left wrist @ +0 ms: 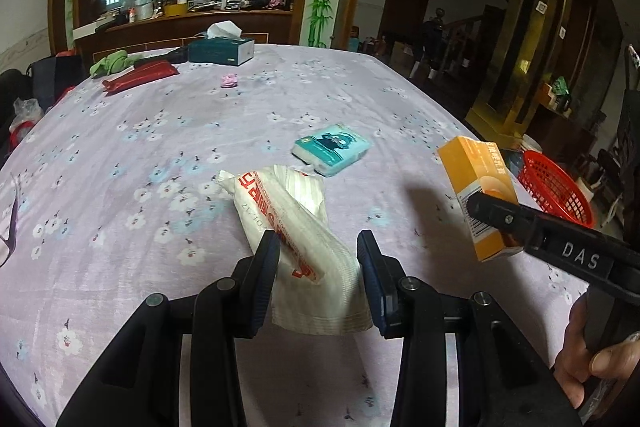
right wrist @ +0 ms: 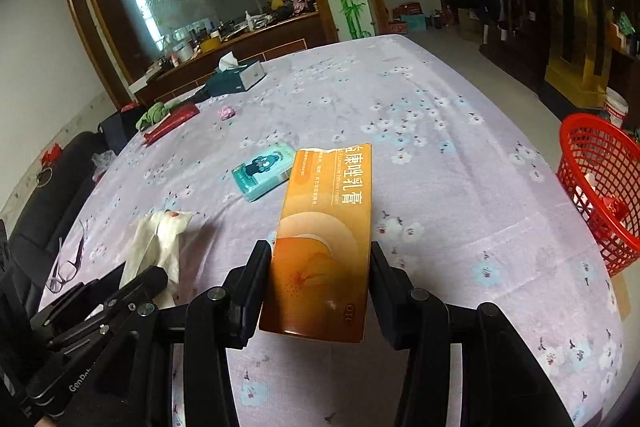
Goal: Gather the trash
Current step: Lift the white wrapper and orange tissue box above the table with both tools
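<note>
- Holding two pieces of trash at once, the person has one gripper on each: the right gripper (right wrist: 316, 263) is clamped across the near end of an orange carton (right wrist: 324, 239), lifted clear of the tablecloth (right wrist: 460, 167), with both pads pressed against its long sides.
- Seen from the left wrist, that carton (left wrist: 478, 187) hangs over the right part of the table, tilted, its far end pointing away.
- The left gripper (left wrist: 318, 259) has its fingers on either side of a crumpled white wrapper with red print (left wrist: 288, 223). The wrapper's near end sags between the pads, so it looks pinched, though whether it is fully off the cloth I cannot tell.
- A red mesh basket (right wrist: 596, 195) sits low beyond the right edge of the table; something pale and something red already lie inside it, so I judge some collecting is done.
- Left to gather, by my reading: the teal tissue pack (left wrist: 330, 149) lying flat in the middle, and perhaps the small pink object (left wrist: 229, 81) further off.
- Far on the left, a tissue box (left wrist: 221, 49), a red pouch (left wrist: 140, 75) and a green cloth (left wrist: 110, 63) look like belongings rather than rubbish.
- Glasses (right wrist: 66, 267) rest near the left edge.
- Roughly midway, I judge: two items in hand, not yet dropped in the basket.
</note>
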`<state>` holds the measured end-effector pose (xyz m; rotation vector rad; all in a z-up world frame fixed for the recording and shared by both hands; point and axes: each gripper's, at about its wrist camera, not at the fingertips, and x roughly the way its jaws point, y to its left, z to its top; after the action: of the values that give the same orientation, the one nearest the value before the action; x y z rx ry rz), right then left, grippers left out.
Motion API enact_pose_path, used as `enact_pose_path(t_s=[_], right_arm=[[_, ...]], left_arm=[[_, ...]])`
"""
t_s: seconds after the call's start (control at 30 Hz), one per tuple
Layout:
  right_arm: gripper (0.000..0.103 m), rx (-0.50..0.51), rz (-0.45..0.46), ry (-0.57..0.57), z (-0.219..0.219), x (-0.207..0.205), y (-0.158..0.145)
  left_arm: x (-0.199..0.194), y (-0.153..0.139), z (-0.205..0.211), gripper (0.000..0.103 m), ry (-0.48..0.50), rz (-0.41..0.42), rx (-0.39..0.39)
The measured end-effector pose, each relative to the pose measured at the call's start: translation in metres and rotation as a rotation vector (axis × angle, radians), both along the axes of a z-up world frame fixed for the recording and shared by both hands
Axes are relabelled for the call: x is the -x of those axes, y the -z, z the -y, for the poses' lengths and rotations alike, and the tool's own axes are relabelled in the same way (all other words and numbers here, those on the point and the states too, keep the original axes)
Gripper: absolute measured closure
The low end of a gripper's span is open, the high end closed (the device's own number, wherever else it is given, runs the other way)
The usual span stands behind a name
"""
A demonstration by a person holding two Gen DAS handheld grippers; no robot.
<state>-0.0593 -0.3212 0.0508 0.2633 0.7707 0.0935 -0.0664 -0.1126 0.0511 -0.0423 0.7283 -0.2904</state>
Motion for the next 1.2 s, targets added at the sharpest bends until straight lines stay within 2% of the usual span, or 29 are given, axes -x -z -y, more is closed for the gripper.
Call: enact_pose_path(t_s=[1.2], right_arm=[[0.052, -0.059, 0.008, 0.007, 0.019, 0.011, -0.007]], left_arm=[[0.009, -0.011, 0.014, 0.064, 0.034, 0.002, 0.008]])
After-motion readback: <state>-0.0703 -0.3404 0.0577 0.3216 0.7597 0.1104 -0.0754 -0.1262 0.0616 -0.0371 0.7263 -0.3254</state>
